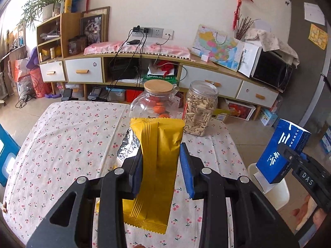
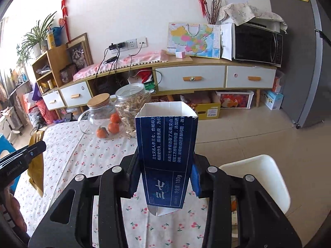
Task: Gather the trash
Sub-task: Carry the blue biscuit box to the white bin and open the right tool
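My left gripper (image 1: 161,155) is shut on a yellow snack wrapper (image 1: 157,161) and holds it upright above the cherry-print tablecloth (image 1: 68,144). A crumpled silver foil piece (image 1: 128,146) lies on the cloth just behind the left finger. My right gripper (image 2: 165,165) is shut on an empty blue toothpaste box (image 2: 167,144), open end up. The box also shows in the left wrist view (image 1: 283,150), above a white bin (image 1: 277,194) at the table's right edge. The bin's rim shows in the right wrist view (image 2: 258,173). The wrapper shows at the left of the right wrist view (image 2: 37,165).
A glass pitcher with oranges (image 1: 155,103) and a jar of seeds (image 1: 199,107) stand at the table's far edge. A blue stool (image 1: 6,155) is left of the table. A long sideboard (image 1: 186,72) with a microwave (image 1: 271,70) lines the far wall.
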A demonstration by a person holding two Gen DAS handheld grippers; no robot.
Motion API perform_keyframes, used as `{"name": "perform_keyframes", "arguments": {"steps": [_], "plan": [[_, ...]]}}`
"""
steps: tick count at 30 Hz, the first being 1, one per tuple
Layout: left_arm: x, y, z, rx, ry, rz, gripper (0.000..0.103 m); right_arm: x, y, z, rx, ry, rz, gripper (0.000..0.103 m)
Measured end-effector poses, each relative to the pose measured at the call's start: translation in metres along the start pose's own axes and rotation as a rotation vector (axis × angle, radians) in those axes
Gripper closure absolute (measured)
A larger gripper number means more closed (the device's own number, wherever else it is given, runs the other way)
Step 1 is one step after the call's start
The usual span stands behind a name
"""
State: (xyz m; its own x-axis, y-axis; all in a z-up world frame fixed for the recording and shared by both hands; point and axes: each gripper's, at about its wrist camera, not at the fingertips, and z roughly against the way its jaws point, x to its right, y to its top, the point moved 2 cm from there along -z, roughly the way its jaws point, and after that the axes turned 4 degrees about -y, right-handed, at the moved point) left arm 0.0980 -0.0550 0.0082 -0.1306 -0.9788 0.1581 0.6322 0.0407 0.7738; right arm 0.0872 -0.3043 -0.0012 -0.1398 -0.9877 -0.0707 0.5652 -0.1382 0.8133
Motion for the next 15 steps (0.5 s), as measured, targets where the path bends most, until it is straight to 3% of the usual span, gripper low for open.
{"name": "perform_keyframes", "arguments": {"steps": [7,11,12,15], "plan": [[0.051,-0.003,-0.017,-0.027,-0.053,-0.042,0.07,0.07,-0.004,-0.006,0.031,-0.184,-0.045,0.066],[0.086,-0.008,-0.032,-0.052,-0.088,-0.075,0.07,0.119,-0.009,-0.023,-0.049,-0.257,-0.113,0.065],[0.095,-0.009,-0.036,-0.058,-0.099,-0.082,0.07,0.129,-0.011,-0.028,-0.08,-0.266,-0.134,0.063],[0.125,-0.012,-0.049,-0.081,-0.13,-0.105,0.07,0.157,-0.016,-0.024,-0.094,-0.303,-0.23,0.043]]}}
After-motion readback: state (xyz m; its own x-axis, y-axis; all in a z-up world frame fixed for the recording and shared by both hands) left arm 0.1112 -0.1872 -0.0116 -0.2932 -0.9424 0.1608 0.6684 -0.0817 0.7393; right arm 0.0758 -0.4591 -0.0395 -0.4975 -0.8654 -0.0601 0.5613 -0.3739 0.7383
